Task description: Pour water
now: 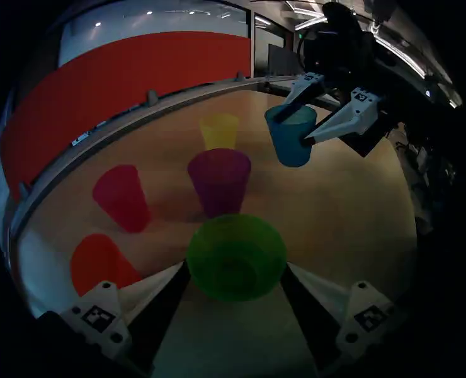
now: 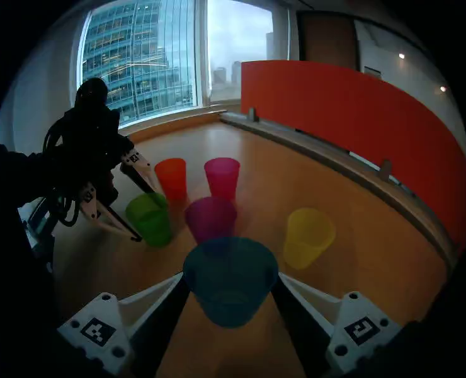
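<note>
My left gripper [image 1: 236, 277] is shut on a green cup [image 1: 236, 249], whose open mouth faces the camera. Beyond it on the wooden table [image 1: 346, 208] stand a purple cup [image 1: 220, 179], a yellow cup [image 1: 219, 131], a magenta cup [image 1: 121, 196] and an orange cup [image 1: 97, 261]. My right gripper [image 1: 294, 129] holds a blue cup [image 1: 289, 142] above the table's far side. In the right gripper view, the right gripper [image 2: 230, 283] is shut on the blue cup [image 2: 230, 277], just behind the purple cup [image 2: 211, 217]. The left gripper [image 2: 146, 214] grips the green cup [image 2: 150, 220] at the left.
A red partition [image 1: 107, 82] and a grey rail [image 1: 145, 110] run along the table's far edge. Tall windows [image 2: 145, 57] stand behind the table. The yellow cup [image 2: 307, 236], magenta cup [image 2: 222, 177] and orange cup [image 2: 172, 177] stand upright around the purple one.
</note>
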`<action>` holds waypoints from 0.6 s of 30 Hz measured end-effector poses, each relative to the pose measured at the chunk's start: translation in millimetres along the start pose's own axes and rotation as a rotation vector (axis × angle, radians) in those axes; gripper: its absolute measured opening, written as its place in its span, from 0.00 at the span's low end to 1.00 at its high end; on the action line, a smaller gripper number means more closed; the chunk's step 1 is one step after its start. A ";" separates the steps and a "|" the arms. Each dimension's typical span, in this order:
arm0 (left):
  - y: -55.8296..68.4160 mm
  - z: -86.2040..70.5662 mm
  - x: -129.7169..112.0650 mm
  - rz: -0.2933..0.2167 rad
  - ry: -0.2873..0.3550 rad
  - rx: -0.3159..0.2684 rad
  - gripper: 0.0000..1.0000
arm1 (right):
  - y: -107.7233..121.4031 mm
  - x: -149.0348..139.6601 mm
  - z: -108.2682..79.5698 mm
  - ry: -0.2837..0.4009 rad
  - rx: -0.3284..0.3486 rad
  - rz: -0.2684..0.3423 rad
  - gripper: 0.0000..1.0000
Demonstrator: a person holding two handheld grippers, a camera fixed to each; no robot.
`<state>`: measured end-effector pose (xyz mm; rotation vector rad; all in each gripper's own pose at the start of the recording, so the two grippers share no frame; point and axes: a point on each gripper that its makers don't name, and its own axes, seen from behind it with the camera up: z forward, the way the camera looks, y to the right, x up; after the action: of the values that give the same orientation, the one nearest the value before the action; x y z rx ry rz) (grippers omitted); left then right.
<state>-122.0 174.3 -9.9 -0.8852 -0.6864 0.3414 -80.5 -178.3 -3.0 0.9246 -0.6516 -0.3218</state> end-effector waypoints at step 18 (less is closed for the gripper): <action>-1.0 -24.2 -17.7 -0.025 0.004 0.035 0.99 | -3.5 -23.7 21.2 -0.028 0.000 0.024 0.90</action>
<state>-118.8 149.8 -26.9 -0.8428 -0.6856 0.3288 -112.2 -181.4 -5.7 0.9132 -0.6877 -0.3135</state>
